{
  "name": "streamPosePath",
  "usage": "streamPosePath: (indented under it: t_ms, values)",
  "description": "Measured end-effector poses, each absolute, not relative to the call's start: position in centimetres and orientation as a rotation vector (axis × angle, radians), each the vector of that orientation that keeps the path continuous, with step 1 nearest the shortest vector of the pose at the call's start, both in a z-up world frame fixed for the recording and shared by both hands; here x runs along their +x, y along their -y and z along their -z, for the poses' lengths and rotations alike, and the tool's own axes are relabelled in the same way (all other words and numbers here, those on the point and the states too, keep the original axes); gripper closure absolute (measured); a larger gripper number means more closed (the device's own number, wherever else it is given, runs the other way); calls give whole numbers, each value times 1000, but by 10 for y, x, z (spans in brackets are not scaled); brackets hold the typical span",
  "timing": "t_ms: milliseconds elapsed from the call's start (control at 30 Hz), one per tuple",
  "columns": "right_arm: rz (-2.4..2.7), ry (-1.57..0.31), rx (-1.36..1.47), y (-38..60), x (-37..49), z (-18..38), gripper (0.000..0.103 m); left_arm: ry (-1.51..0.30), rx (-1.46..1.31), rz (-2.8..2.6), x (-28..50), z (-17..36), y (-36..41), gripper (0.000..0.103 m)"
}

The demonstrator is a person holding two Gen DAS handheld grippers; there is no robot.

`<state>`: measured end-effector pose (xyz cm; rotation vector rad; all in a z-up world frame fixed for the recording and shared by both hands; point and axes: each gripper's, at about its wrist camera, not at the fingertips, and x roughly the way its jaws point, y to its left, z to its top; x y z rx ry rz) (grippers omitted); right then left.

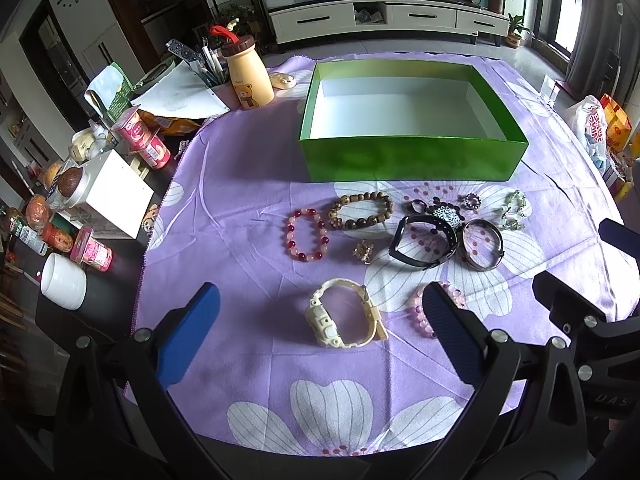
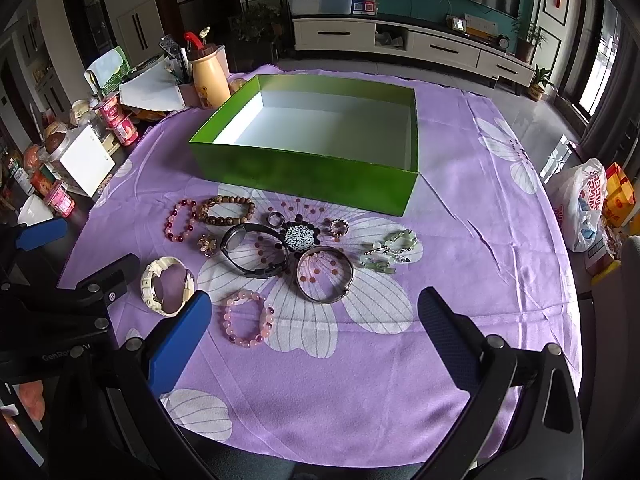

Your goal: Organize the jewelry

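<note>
An empty green box stands open at the back of the purple cloth. Jewelry lies in front of it: a red-pink bead bracelet, a wooden bead bracelet, a black watch, a metal bangle, a gold brooch and a jade piece. My left gripper hangs open over a cream watch. My right gripper is open beside a pink bead bracelet.
Clutter crowds the table's left side: a yellow bottle, a white box, a white mug and snack cups. A plastic bag sits off the right edge. Bare cloth lies right of the box.
</note>
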<state>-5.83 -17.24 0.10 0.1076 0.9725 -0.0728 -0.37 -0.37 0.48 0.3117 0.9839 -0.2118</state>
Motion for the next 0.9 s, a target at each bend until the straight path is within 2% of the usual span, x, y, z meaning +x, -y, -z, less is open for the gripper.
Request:
streamPosePath:
  t_ms: [900]
  values:
    - [65, -972, 108, 170, -61, 1, 1, -980, 307, 211, -6, -7, 3, 2]
